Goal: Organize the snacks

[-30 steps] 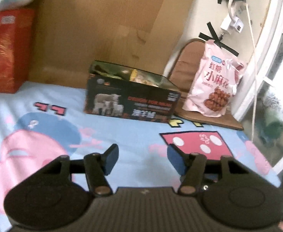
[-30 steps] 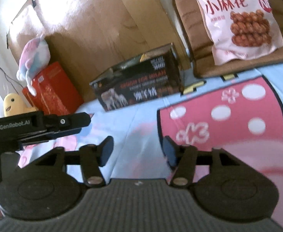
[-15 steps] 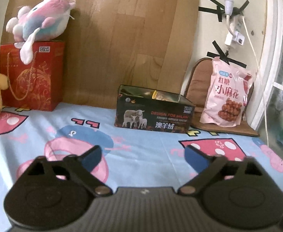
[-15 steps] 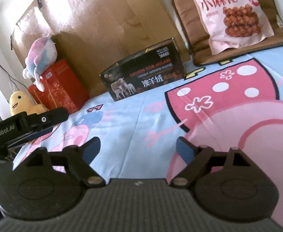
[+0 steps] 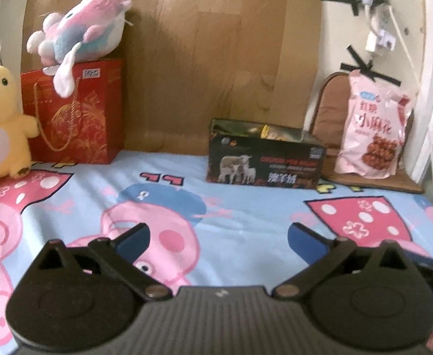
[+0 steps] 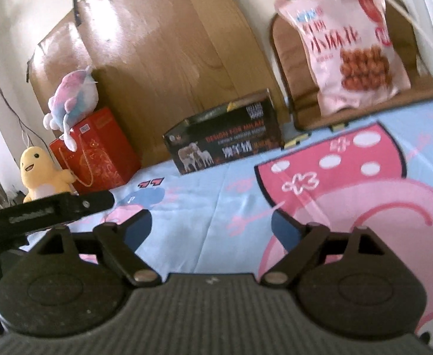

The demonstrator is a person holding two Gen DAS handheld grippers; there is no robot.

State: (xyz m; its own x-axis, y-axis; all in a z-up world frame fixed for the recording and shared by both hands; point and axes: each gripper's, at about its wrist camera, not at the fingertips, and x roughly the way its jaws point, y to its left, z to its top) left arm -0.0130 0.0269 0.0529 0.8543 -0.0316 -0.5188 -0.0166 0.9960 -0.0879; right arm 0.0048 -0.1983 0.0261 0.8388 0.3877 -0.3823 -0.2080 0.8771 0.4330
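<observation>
A: Left gripper (image 5: 218,238) spread wide, having just been opening; nothing between the blue pads (image 5: 133,240), only cartoon-print sheet (image 5: 246,216) beneath.

B: Same for the right gripper (image 6: 212,227): jaws just been opening, now splayed, empty, touching nothing.

A: Plenty of bare sheet ahead. Black open-topped box (image 5: 265,159) standing at the far edge against the brown board (image 5: 216,59), snack packets showing inside.

B: Pink snack bag (image 5: 371,136) upright just right of the box, leaning on a brown chair pad (image 5: 331,100), apart from the box.

A: Far left: red gift bag (image 5: 74,118), pink-and-blue plush (image 5: 80,35) on top, yellow plush (image 5: 0,124) beside.

B: Seen only from the right wrist: the other gripper's black body at lower left. Box contents barely visible there.
</observation>
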